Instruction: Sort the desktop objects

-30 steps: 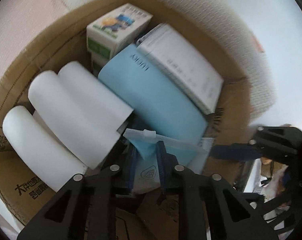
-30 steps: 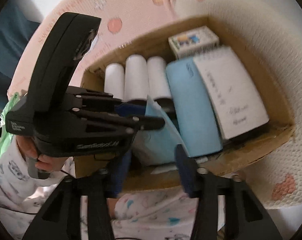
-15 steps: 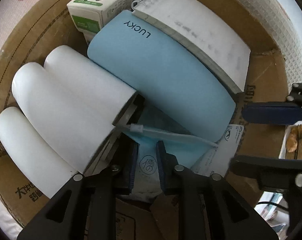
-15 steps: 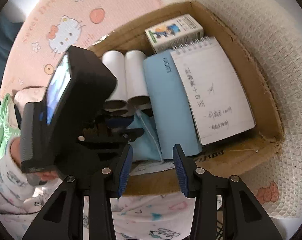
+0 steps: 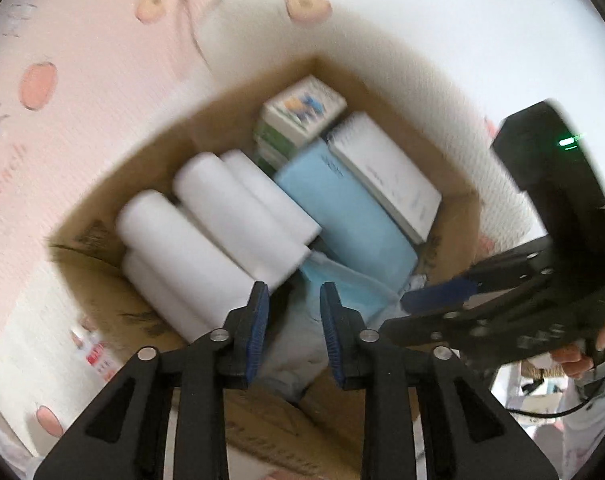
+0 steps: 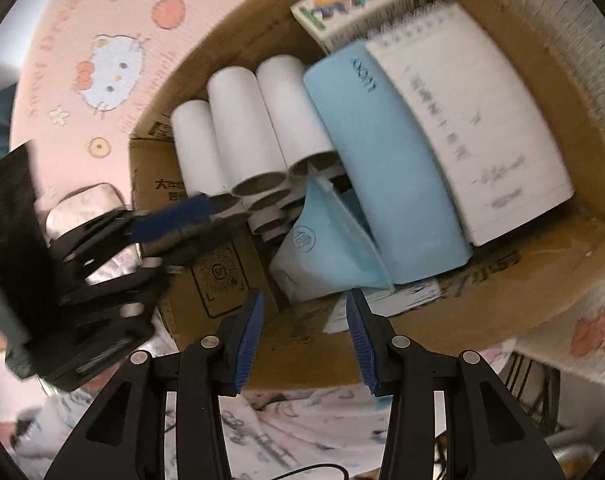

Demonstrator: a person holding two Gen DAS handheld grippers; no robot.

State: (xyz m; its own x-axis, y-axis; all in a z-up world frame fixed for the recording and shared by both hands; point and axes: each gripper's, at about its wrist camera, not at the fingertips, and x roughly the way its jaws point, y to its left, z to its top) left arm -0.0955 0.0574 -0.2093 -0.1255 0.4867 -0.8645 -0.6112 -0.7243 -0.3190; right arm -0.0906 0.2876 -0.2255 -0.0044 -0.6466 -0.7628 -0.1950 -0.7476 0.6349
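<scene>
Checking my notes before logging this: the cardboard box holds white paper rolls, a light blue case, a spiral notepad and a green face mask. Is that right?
Not quite. The folded face mask is light blue, not green, as the right wrist view shows. The brown cardboard box, white paper rolls, light blue case and white spiral notepad are as stated.

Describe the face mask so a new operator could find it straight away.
Look in the cardboard box on the pink blanket. Along its near wall, between the open ends of the white rolls and the long pale-blue case, lies the face mask. It alone is soft and folded, with a round stamped logo.
</scene>
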